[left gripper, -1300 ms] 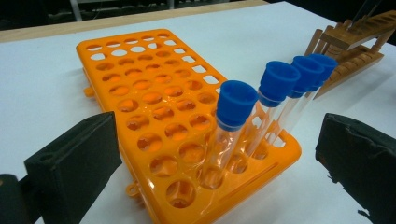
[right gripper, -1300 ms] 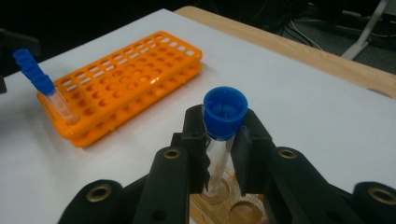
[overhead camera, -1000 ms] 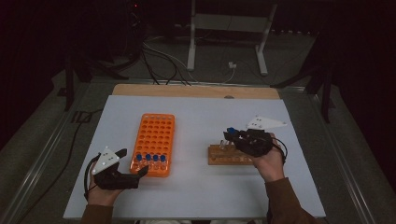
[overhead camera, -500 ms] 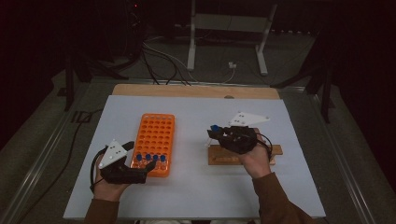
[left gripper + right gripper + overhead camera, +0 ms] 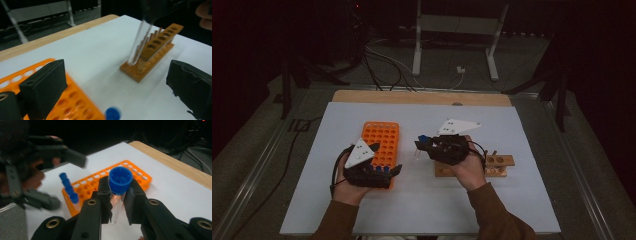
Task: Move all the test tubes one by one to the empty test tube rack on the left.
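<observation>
My right gripper (image 5: 421, 146) is shut on a clear tube with a blue cap (image 5: 424, 139), held above the white table between the two racks. In the right gripper view the cap (image 5: 120, 179) sits just above the pads of the right gripper (image 5: 117, 195). The orange rack (image 5: 380, 145) lies left of centre, with a few blue-capped tubes (image 5: 68, 187) at its near end. My left gripper (image 5: 388, 172) hovers over that near end, jaws wide apart and empty. The left gripper (image 5: 118, 75) view looks across at the wooden rack (image 5: 152, 47) and the hanging tube (image 5: 140, 40).
The wooden rack (image 5: 494, 167) lies behind my right hand, toward the right. A wooden strip (image 5: 422, 96) borders the far edge of the white table top (image 5: 512, 130). Metal stand legs and cables lie on the floor beyond.
My right gripper has carried the blue-capped tube left, away from the wooden rack toward the orange one. The left gripper has moved right and forward over the orange rack's near end.
</observation>
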A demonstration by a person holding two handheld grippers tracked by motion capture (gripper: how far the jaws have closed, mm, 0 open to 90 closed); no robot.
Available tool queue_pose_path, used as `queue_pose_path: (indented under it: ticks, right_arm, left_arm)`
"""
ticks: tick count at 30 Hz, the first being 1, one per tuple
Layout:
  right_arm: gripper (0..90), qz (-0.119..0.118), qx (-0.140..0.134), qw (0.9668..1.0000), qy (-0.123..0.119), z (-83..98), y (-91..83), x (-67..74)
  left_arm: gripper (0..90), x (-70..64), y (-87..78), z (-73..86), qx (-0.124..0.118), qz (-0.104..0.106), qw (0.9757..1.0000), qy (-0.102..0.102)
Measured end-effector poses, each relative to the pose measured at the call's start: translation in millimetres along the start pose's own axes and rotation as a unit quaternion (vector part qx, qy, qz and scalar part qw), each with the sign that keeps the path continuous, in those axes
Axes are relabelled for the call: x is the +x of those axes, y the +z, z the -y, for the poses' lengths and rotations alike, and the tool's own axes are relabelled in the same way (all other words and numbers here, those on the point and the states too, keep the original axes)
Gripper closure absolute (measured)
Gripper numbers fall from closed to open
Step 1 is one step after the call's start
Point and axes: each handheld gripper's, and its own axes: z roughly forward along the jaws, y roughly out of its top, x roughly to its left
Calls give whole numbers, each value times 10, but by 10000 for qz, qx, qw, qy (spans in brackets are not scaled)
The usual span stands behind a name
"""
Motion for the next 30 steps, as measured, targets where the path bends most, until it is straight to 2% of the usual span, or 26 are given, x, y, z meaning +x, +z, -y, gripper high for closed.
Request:
queue_pose_path:
  ticks: [4, 7, 12, 15, 19, 30]
  right_arm:
    - [766, -120, 7, 9999, -90, -39, 51, 90]
    - [766, -215, -12, 9997, -99, -58, 64, 129]
    - [765, -309, -6, 9994, -123, -76, 86, 179]
    - [765, -346, 15, 9993, -123, -76, 97, 191]
    - [765, -380, 38, 9992, -126, -72, 109, 204]
    - [765, -456, 30, 9989, -98, -68, 113, 204]
  left_arm:
    - [100, -92, 100, -70, -36, 69, 10000, 62]
    - [203, -130, 158, -110, -63, 148, 9998, 95]
    - [496, -150, 211, -139, -78, 357, 9992, 136]
    - [595, -150, 213, -138, -124, 408, 9990, 130]
    - [668, -143, 202, -140, -171, 443, 9988, 122]
    - [757, -146, 187, -132, -208, 503, 9984, 179]
